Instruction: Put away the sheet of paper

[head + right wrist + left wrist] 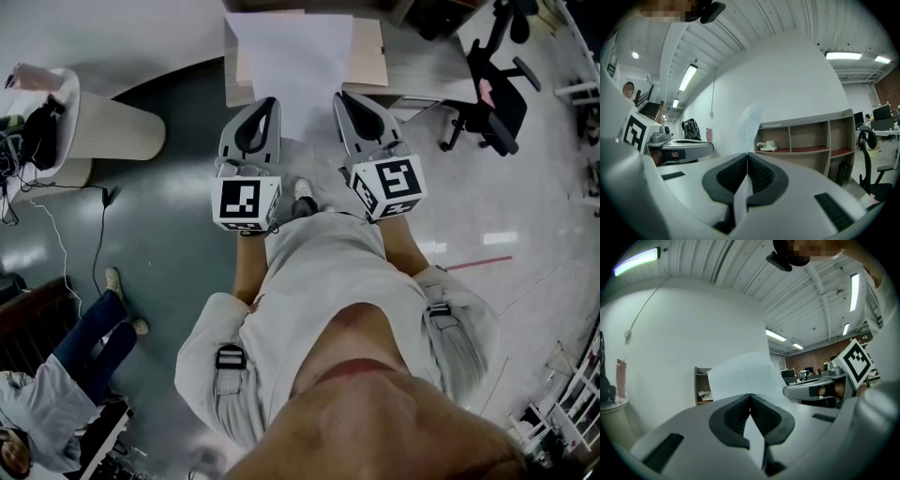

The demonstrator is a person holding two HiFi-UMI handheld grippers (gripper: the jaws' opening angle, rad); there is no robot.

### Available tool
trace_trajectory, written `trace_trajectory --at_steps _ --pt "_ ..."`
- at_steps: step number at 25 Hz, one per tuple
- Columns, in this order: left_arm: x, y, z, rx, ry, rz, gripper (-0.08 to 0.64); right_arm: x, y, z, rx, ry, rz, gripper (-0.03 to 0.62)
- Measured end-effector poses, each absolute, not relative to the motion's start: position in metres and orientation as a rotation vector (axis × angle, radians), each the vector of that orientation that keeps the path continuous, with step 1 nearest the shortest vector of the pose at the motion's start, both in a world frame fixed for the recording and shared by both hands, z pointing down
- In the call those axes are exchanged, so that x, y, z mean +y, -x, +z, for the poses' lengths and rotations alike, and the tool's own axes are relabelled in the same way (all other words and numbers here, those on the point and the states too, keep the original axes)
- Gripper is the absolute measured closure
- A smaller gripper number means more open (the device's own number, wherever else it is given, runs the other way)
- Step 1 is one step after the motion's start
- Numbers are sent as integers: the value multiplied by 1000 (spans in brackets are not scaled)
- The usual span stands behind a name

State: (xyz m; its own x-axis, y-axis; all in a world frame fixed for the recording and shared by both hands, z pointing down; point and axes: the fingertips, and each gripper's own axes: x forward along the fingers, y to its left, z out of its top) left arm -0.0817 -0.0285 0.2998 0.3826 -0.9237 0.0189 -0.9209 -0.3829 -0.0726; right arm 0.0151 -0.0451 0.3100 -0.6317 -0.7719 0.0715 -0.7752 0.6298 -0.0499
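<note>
A white sheet of paper point(302, 67) is held out flat in front of me, over the top of a low wooden shelf unit point(372, 54). My left gripper point(270, 103) is shut on the sheet's near left edge, and my right gripper point(344, 97) is shut on its near right edge. In the left gripper view the paper point(740, 375) rises from the closed jaws of the left gripper point(750, 397). In the right gripper view the sheet point(751, 123) shows nearly edge-on, pinched in the right gripper point(748, 157). Both grippers point level, side by side.
The shelf unit point(811, 140) has open compartments, one holding a crumpled white item point(767, 146). A black office chair point(492, 94) stands to the right. A round white table point(103, 131) with a black bag is at the left. A seated person point(66, 384) is at lower left.
</note>
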Motion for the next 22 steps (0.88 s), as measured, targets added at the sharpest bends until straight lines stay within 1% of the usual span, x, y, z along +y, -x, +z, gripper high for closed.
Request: trace_trajectory --at_steps 12,22 --pt "-75 120 307 1679 2625 -71 538 -87 17 313 -2740 -1385 107 572" --pt "-104 122 316 1669 2670 -91 538 -115 22 320 -2708 -1393 145 572"
